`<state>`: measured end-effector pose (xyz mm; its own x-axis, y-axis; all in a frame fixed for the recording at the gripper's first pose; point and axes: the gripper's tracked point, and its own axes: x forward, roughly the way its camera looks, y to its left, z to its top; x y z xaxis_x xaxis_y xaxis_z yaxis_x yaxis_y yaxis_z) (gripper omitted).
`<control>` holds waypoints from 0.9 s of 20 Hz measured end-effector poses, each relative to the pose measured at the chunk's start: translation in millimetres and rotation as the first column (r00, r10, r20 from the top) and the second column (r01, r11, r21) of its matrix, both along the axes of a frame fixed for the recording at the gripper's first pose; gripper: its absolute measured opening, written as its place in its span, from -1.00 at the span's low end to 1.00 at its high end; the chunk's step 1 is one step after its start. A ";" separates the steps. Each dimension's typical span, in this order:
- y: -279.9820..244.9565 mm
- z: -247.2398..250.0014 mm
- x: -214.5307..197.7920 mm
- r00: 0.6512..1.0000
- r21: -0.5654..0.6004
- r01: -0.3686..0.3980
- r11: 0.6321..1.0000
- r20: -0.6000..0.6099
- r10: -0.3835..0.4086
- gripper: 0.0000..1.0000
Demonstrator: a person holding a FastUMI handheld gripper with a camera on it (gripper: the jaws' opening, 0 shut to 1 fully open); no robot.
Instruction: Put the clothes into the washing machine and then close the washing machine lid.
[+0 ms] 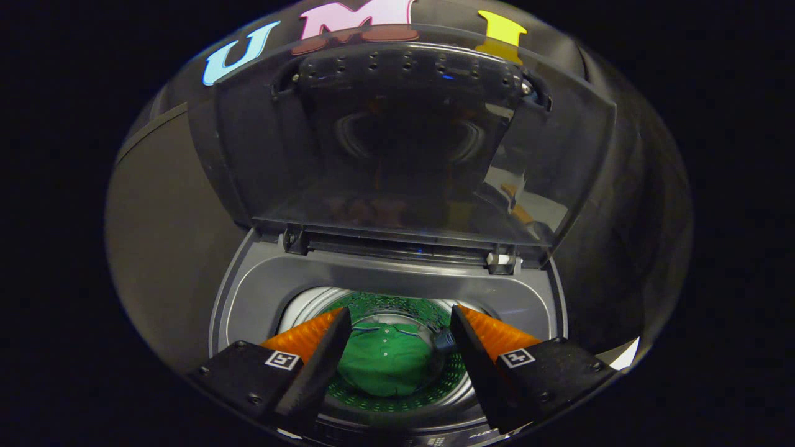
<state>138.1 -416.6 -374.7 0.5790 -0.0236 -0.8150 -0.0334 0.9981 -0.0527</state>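
Gripper (397,323) fingers spread wide apart and holding nothing as I hover above the open top-loader. Below and between them, a green garment (388,366) with a buttoned placket lies bunched at the bottom of the perforated drum (404,304), clear of both fingers. Around the drum's mouth runs the grey top of the washing machine (397,279). Beyond it, the dark translucent lid (410,136) stands raised on its rear hinges, tilted back toward the booth's black wall.
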 end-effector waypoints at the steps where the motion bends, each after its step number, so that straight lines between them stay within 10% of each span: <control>1: 7.3 2.5 -3.4 1.000 0.026 -0.003 1.000 -0.006 0.003 1.00; 11: 38.3 94.1 9.6 0.973 0.041 -0.140 0.989 0.192 0.130 1.00; 18: 65.6 216.0 79.3 0.845 0.015 -0.235 0.972 0.497 0.197 0.98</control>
